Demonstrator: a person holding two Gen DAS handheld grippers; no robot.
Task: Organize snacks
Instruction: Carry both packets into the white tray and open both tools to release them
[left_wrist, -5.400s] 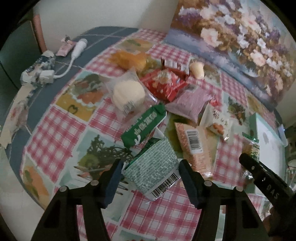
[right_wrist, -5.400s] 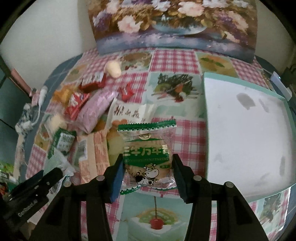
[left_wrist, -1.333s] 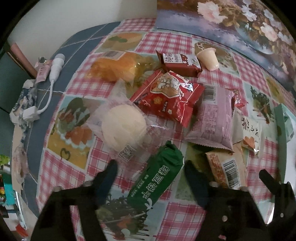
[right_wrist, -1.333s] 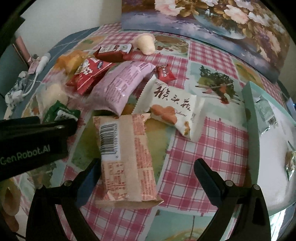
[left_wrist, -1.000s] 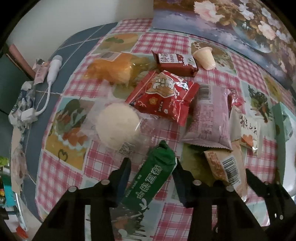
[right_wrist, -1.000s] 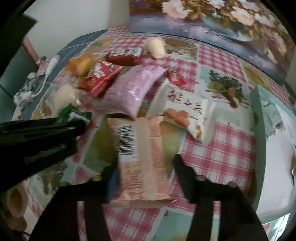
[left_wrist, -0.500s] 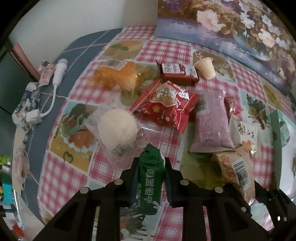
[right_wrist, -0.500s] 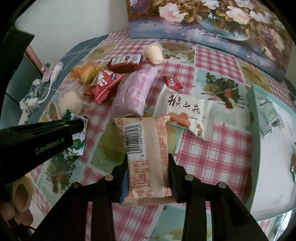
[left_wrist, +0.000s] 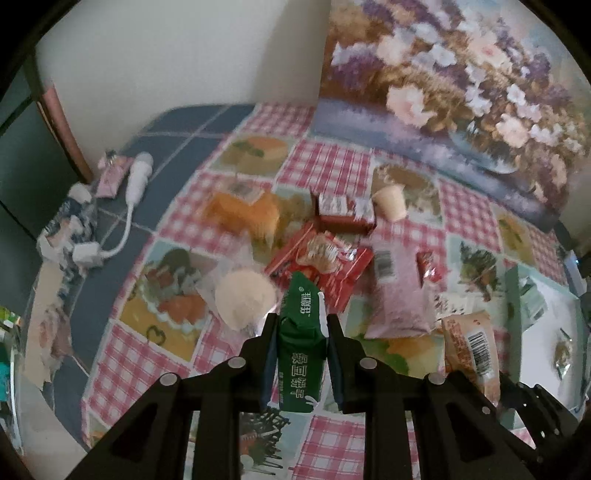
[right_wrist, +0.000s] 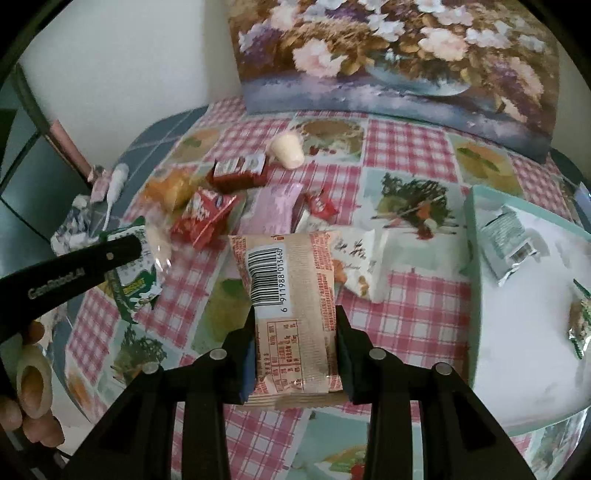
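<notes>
Green packet (left_wrist: 302, 354) clenched in left claw (left_wrist: 300, 360), beige packet (right_wrist: 291, 314) in right claw (right_wrist: 295, 354); lift step; next: carry to tray (right_wrist: 476, 280), frame right.

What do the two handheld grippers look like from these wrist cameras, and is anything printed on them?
Both are matte black plastic. The left gripper and right gripper each have two angular fingers with silver screw heads and dark blue pads on the inner faces. Seen from the right wrist, the left gripper's side carries pale "GenRobot.AI" lettering. No cables or sleeves are visible.
</notes>
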